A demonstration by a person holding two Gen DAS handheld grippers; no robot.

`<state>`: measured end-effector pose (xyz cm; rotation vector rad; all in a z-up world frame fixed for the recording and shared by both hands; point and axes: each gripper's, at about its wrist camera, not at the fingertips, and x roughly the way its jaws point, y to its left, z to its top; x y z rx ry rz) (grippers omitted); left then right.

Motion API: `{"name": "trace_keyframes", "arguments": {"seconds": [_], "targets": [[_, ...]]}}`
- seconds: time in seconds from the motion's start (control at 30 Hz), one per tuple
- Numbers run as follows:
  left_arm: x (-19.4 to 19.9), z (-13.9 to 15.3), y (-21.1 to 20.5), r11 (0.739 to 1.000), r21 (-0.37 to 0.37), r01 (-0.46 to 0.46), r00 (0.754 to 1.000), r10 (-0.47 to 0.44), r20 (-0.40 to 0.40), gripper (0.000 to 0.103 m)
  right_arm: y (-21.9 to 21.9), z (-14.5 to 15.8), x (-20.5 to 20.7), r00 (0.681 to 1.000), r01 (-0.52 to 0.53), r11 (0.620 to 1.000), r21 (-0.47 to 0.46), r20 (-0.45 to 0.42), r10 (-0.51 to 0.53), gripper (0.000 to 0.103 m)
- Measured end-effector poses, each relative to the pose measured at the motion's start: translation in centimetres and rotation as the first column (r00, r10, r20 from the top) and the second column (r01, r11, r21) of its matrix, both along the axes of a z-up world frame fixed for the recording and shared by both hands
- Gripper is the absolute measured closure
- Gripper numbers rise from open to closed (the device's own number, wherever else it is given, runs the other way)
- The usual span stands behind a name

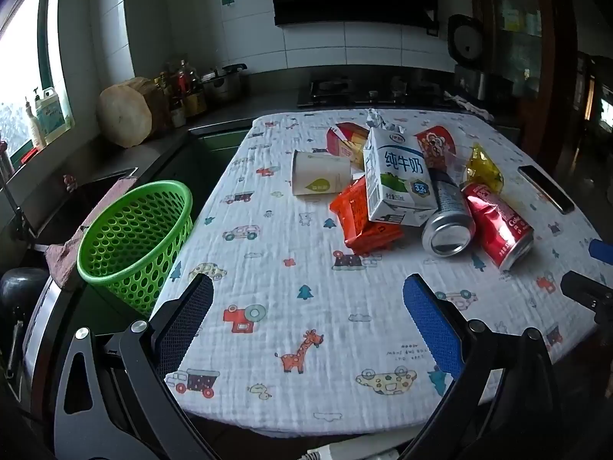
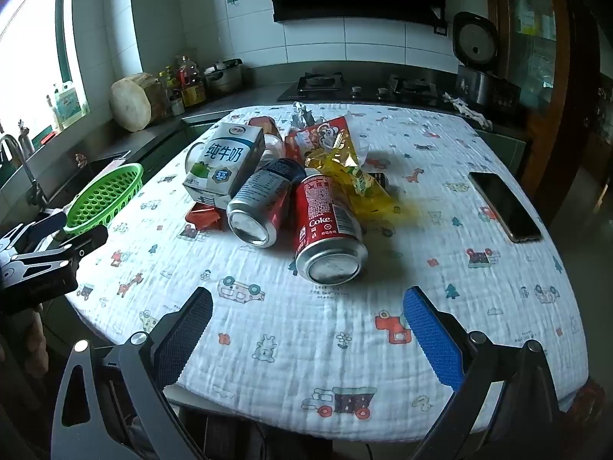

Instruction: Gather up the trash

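Trash pile, mid-table: red cola can [image 2: 329, 230] nearest, best approached by the right gripper [image 2: 306, 329], jaws spread wide and empty, as are those of the left gripper [image 1: 306, 326]; green basket [image 1: 134, 241] awaited at the left table edge.

Trash pile [image 2: 291, 188] heaped mid-table; green basket [image 1: 134, 245] empty.

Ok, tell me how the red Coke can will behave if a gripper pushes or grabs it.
The red Coke can lies on its side, so a sideways push would probably roll it. It looks dented, likely empty and light. Its glossy wall may slip or crumple under the pads.
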<state>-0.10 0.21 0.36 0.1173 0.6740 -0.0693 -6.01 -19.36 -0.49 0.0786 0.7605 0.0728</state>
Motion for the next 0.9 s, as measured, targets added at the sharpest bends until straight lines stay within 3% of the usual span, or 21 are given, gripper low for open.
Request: {"name": "trace_keyframes", "arguments": {"seconds": [0.9], "targets": [[0.37, 0.42, 0.03, 1.000, -0.012, -0.004, 1.000, 0.004, 0.006, 0.005, -0.33, 0.49, 0.39, 1.000, 0.005, 1.000, -0.006, 0.023, -0.005, 0.006]]}}
